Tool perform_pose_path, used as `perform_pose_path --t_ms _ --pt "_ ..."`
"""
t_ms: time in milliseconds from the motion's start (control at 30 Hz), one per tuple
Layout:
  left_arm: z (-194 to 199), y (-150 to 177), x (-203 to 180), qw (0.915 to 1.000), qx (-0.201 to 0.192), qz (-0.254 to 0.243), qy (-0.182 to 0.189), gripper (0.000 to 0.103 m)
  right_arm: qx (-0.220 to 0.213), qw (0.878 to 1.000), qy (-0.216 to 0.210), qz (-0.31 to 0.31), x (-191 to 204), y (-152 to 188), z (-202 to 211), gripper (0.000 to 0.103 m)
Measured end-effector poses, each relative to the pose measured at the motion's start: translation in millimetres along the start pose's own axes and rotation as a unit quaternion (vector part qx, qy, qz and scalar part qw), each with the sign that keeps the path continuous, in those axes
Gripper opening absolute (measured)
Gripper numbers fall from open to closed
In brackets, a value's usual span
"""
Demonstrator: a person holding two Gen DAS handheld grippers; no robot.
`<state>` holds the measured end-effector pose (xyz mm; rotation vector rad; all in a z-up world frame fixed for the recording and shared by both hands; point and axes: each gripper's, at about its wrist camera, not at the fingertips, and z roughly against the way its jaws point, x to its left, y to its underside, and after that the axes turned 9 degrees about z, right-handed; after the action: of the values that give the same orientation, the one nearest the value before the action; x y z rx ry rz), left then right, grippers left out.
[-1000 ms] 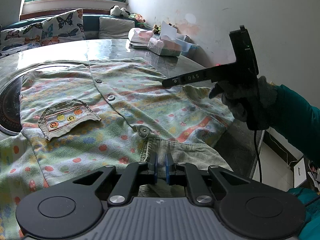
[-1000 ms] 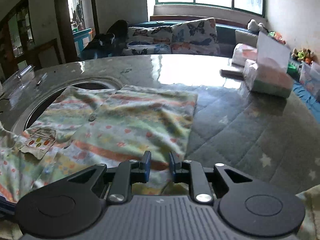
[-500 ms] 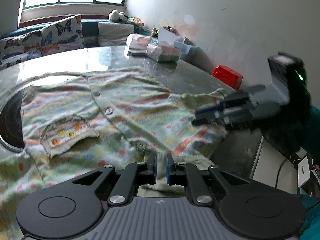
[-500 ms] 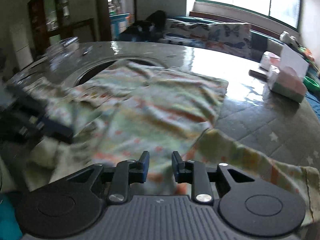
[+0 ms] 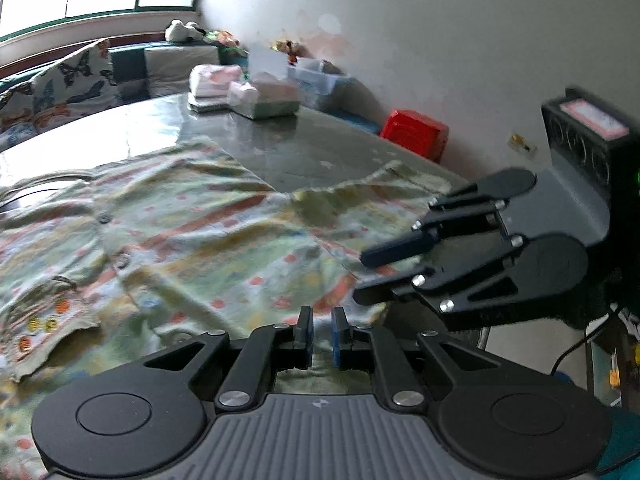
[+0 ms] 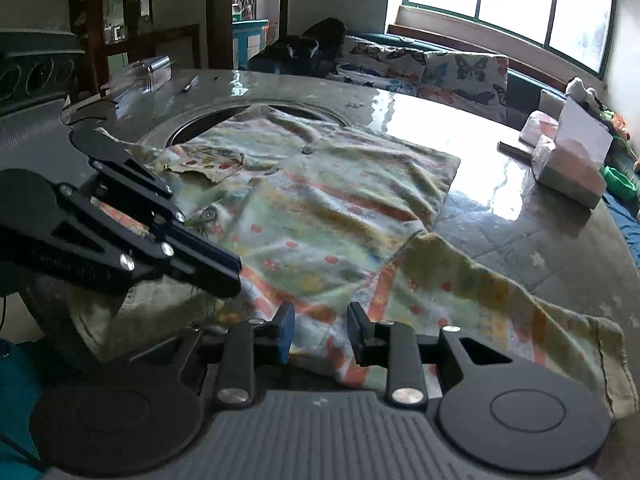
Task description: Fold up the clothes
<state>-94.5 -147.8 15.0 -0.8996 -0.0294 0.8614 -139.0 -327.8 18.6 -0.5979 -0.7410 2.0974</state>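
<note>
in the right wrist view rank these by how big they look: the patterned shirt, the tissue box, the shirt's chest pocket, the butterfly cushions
1. patterned shirt, by far the largest
2. butterfly cushions, though they sit farther back, so their real size is unsure
3. tissue box
4. chest pocket, looks close to the tissue box in size, so that order is unsure

Bright windows above a butterfly-cushioned sofa; white wall.

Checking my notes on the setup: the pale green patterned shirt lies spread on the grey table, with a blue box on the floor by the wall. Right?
Not quite: the box by the wall is red, not blue, as the left wrist view shows. The pale green patterned shirt does lie spread on the grey table.
</note>
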Motion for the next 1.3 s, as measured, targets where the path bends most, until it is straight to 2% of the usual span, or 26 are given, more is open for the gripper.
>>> perform_pose_path --t_ms 67,233,333,400,433,467,600,667,733,867,967,1033,1300 --pt "-5 3 -1 0.9999 0.013 -0.005 0.001 0.01 0.011 1.0 -0.002 0.003 1 4 -5 0.028" --pt "-8 5 -2 0.9997 0.022 -0.011 0.005 0.012 0.005 1.0 -0.002 -0.025 -8 8 1 0.028" --pt "-6 3 -4 0.9998 0.018 -0.01 0.005 0.012 -0.004 0.998 0.016 -0.059 -20 13 9 0.029" --pt "-3 0 -6 0.9999 0.01 -0.011 0.004 0.016 -0.006 0.996 0.041 -0.079 -29 17 12 0.029" --pt "-1 -1 -7 0.9999 0.005 -0.012 0.003 0.021 -0.006 0.994 0.053 -0.093 -35 20 13 0.029" --pt "1 -3 -7 0.9999 -0.001 -0.013 0.0 0.029 -0.006 0.992 0.065 -0.108 -42 24 14 0.032" --pt "6 -10 -4 0.9996 -0.021 -0.009 -0.014 0.036 0.002 0.975 0.138 -0.171 -72 44 16 0.034" --pt "7 -13 -2 0.9993 -0.028 -0.002 -0.025 0.045 0.006 0.964 0.176 -0.2 -88 56 18 0.034" --pt "7 -15 1 0.9988 -0.033 0.004 -0.035 0.046 0.009 0.952 0.213 -0.22 -103 68 20 0.034" --pt "9 -17 6 0.9977 -0.04 0.02 -0.051 0.053 0.0 0.93 0.256 -0.263 -128 86 28 0.034" --pt "7 -17 8 0.997 -0.038 0.029 -0.06 0.055 0.0 0.919 0.282 -0.274 -140 95 32 0.034" --pt "5 -17 9 0.9967 -0.036 0.033 -0.065 0.056 -0.002 0.914 0.289 -0.283 -147 100 33 0.035" --pt "0 -15 8 0.9961 -0.028 0.041 -0.074 0.06 0.004 0.914 0.296 -0.277 -157 102 27 0.036"
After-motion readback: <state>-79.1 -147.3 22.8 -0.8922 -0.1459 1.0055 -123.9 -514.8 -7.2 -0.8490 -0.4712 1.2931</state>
